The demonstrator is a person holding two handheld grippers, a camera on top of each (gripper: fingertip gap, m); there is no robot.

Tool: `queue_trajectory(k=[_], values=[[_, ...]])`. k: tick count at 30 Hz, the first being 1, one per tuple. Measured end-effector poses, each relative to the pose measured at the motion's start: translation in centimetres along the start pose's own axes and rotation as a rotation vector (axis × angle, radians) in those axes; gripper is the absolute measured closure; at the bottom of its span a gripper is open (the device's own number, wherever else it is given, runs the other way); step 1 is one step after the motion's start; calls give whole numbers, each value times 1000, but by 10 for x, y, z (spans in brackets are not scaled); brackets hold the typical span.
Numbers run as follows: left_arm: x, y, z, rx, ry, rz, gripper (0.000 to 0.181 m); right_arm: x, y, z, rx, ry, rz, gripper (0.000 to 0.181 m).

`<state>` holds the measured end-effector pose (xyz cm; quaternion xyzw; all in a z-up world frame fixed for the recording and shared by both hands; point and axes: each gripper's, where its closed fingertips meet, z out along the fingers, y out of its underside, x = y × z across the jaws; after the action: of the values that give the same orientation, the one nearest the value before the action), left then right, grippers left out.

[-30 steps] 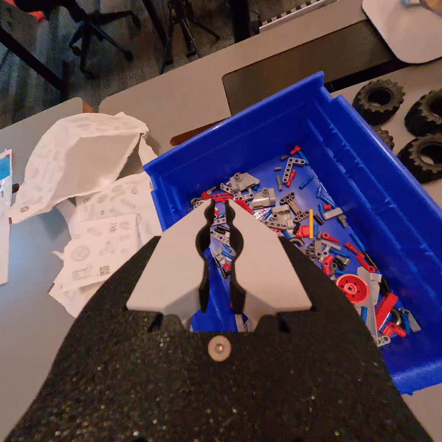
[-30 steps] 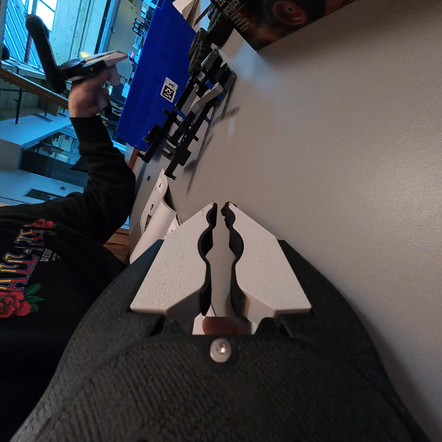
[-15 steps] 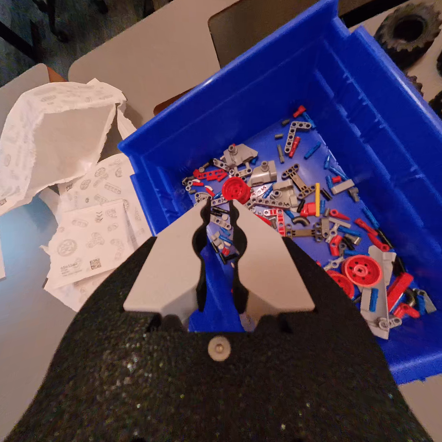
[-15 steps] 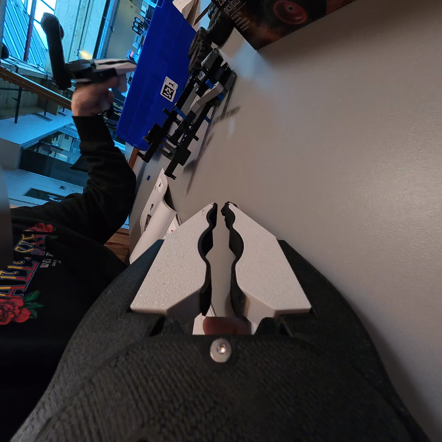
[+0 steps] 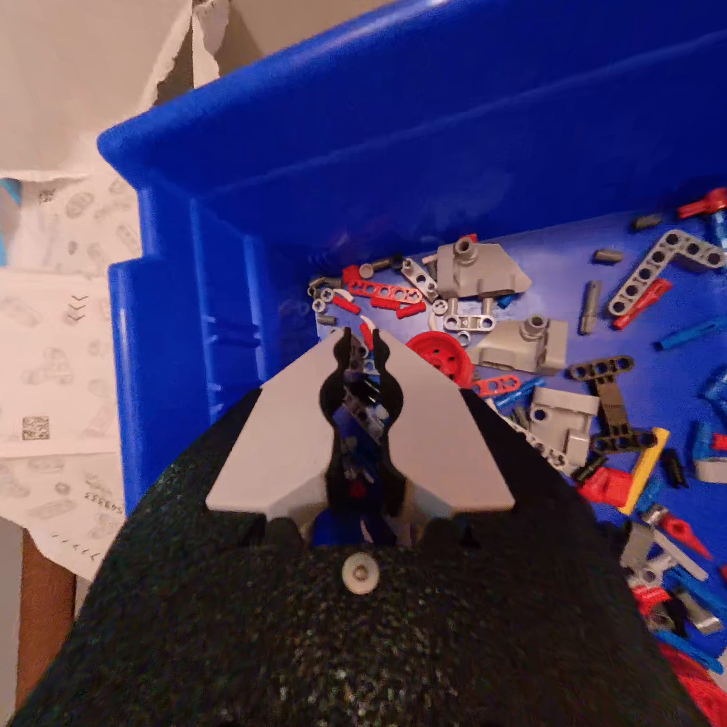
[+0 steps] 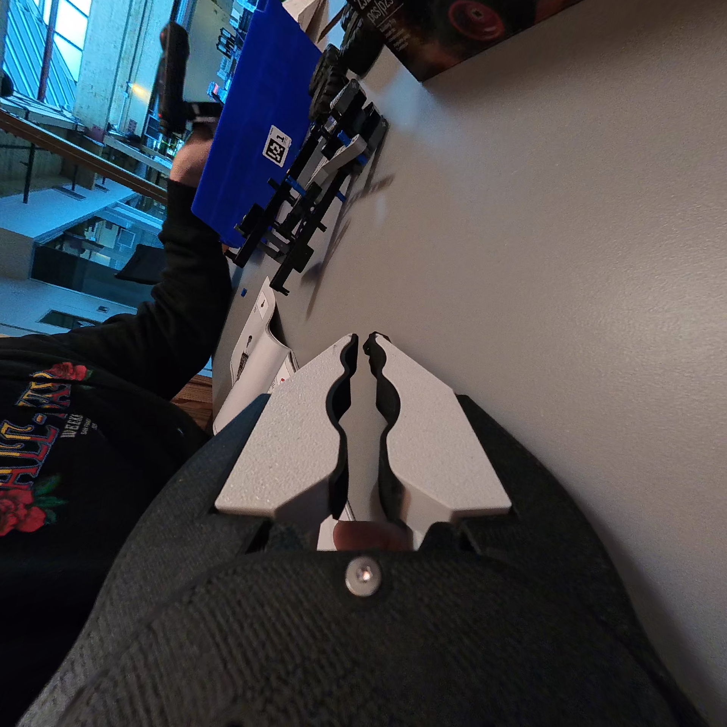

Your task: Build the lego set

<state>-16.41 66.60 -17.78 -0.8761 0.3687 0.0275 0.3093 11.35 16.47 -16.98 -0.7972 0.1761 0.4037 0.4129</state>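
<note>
My left gripper [image 5: 360, 334] is down inside the blue bin [image 5: 393, 165], its tips a narrow gap apart just above a pile of small red, grey and black Lego pieces in the bin's corner. It holds nothing that I can see. A red wheel hub [image 5: 438, 356] lies just right of the tips, with grey panel pieces [image 5: 476, 271] beyond. My right gripper [image 6: 362, 340] is shut and empty, lying sideways close to the grey table [image 6: 550, 275]. A partly built black chassis [image 6: 314, 196] lies on the table beside the bin [image 6: 251, 137].
Torn white paper bags [image 5: 59, 354] lie left of the bin. In the right wrist view, black tyres [image 6: 326, 78] and a dark box [image 6: 452, 31] sit at the far end. An instruction booklet [image 6: 255, 354] lies at the table's edge. A person's hand [image 6: 192, 157] is behind the bin.
My left gripper has dropped into the bin toward the corner pile, and its jaws opened a little, then narrowed again. The right gripper has not moved.
</note>
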Motion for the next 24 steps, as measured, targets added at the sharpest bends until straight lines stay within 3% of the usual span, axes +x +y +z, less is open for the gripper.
queue_trajectory(k=[5, 9, 12, 16, 22, 24], values=[[4, 5, 2, -27, -8, 54, 172, 0, 0, 0, 0, -3, 1, 178], [32, 14, -15, -92, 245, 32, 181, 0, 0, 0, 0, -3, 2, 178], [9, 3, -21, -35, 142, 1, 179, 0, 0, 0, 0, -3, 2, 178], [-1, -19, -35, 80, 137, -60, 177, 0, 0, 0, -1, -3, 2, 178], [4, -21, -14, 88, 152, -91, 175, 0, 0, 0, -1, -4, 3, 178], [3, -12, -2, 32, 126, -73, 173, 0, 0, 0, 0, -5, 3, 178]])
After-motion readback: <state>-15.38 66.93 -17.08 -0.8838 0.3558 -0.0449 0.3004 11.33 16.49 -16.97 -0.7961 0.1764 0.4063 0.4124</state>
